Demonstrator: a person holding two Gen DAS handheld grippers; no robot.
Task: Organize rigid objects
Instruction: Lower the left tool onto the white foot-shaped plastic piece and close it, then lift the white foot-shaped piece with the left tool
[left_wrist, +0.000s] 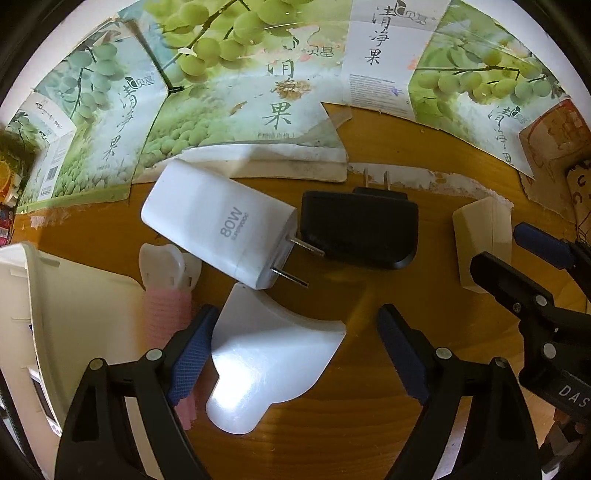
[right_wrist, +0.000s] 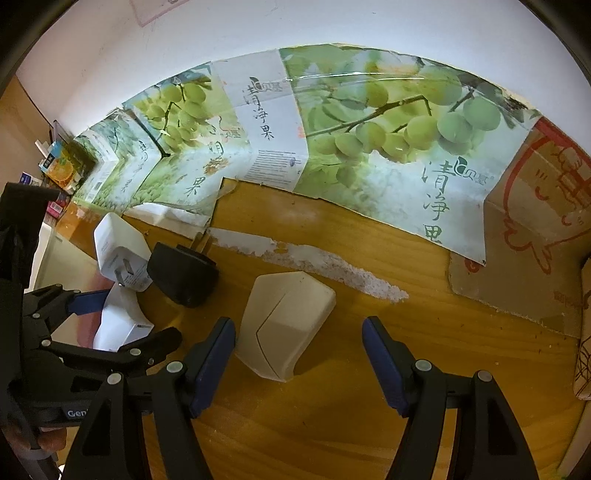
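Observation:
On the wooden table lie several power adapters. A white curved adapter (left_wrist: 273, 354) lies between my open left gripper's (left_wrist: 299, 354) fingers, nearer the left one. Beyond it lie a white 80W charger (left_wrist: 218, 225) with prongs and a black adapter (left_wrist: 362, 229). A cream adapter (right_wrist: 284, 325) lies just ahead of my open right gripper (right_wrist: 299, 365), close to its left finger; it also shows in the left wrist view (left_wrist: 480, 240). Both grippers hold nothing. The right gripper (left_wrist: 517, 258) shows at the right of the left wrist view.
A white bin (left_wrist: 55, 314) stands at the left with a pink and white clip (left_wrist: 166, 291) beside it. Flattened fruit cartons (right_wrist: 369, 129) line the wall behind the table. A brown cardboard box (right_wrist: 535, 221) stands at the right.

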